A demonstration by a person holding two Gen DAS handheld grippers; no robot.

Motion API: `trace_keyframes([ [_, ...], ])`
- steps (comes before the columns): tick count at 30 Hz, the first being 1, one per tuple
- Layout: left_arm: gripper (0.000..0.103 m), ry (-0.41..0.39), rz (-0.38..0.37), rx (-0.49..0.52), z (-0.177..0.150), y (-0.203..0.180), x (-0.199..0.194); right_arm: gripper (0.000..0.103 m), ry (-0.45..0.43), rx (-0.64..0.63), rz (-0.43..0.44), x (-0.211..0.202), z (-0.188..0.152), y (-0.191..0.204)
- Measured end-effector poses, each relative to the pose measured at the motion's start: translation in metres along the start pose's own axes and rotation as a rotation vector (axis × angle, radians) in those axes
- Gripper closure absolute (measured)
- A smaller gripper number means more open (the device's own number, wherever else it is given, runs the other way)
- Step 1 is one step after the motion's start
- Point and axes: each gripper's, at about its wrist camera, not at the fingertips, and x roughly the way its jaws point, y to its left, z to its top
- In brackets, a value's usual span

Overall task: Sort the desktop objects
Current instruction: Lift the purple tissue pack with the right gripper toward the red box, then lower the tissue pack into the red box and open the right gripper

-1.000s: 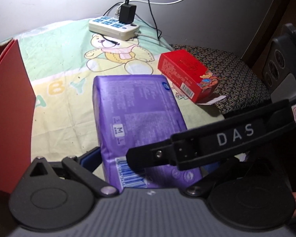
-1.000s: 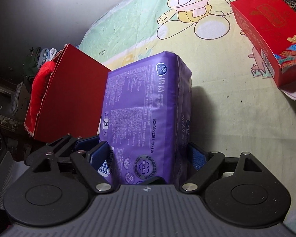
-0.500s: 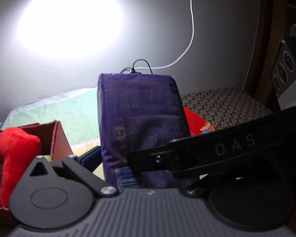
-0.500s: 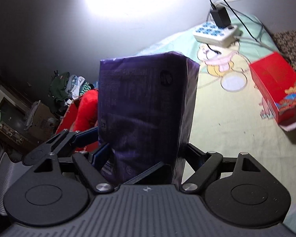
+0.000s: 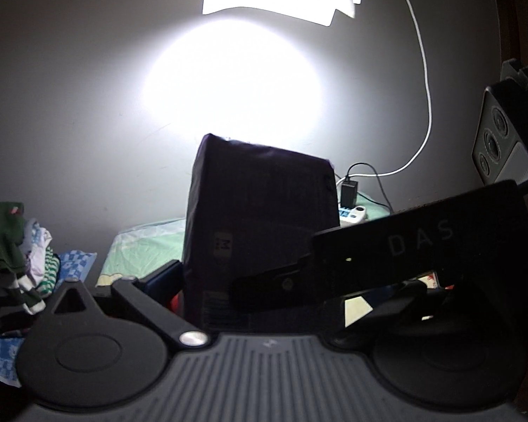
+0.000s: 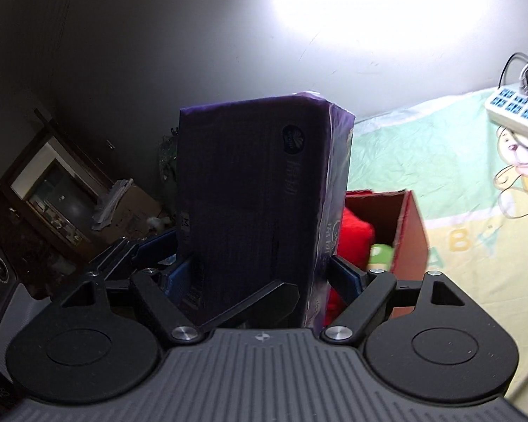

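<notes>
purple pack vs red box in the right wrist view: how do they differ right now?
The purple pack is held up in the air between the right tool's fingers; the red box sits on the bear-print cloth. The pack is sealed and stands on end; the box is open at the top, with a red plush and something green inside. The pack is glossy film; the box looks like stiff card. Both are rectangular.

White power strip (image 6: 514,112) with black charger (image 5: 348,194) plugged in; heap of clothes (image 5: 10,260) at left.
</notes>
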Motion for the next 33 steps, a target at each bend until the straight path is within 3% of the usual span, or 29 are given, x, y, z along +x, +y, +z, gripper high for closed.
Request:
trace_keyframes([
  [7,0.002,0.114,-0.027,-0.071,-0.027,0.093,0.013,0.022,0.084,0.099,0.008,0.082,-0.009,0.036],
  [12,0.002,0.197,-0.092,-0.176,-0.046,0.134,0.041,0.025,0.119,0.162,-0.056,0.114,-0.021,0.045],
  [16,0.0,0.184,-0.123,-0.21,-0.05,0.148,0.036,0.026,0.112,0.184,-0.073,0.121,-0.027,0.052],
  [19,0.001,0.166,-0.113,-0.201,-0.049,0.153,0.024,0.031,0.09,0.168,-0.08,0.12,-0.027,0.059],
  [23,0.003,0.126,-0.106,-0.166,-0.045,0.157,0.009,0.031,0.044,0.153,-0.063,0.115,-0.029,0.065],
  [26,0.003,0.105,-0.092,-0.15,-0.043,0.159,-0.001,0.028,0.014,0.159,-0.113,0.116,-0.025,0.059],
  [28,0.003,0.091,-0.086,-0.133,-0.042,0.159,-0.008,0.021,0.021,0.211,-0.092,0.12,-0.024,0.049],
  [30,0.003,0.091,-0.098,-0.128,-0.043,0.159,-0.007,0.019,0.032,0.261,-0.062,0.126,-0.024,0.041],
  [33,0.003,0.137,-0.162,-0.189,-0.049,0.163,0.009,0.02,0.039,0.268,-0.095,0.129,-0.026,0.037],
])
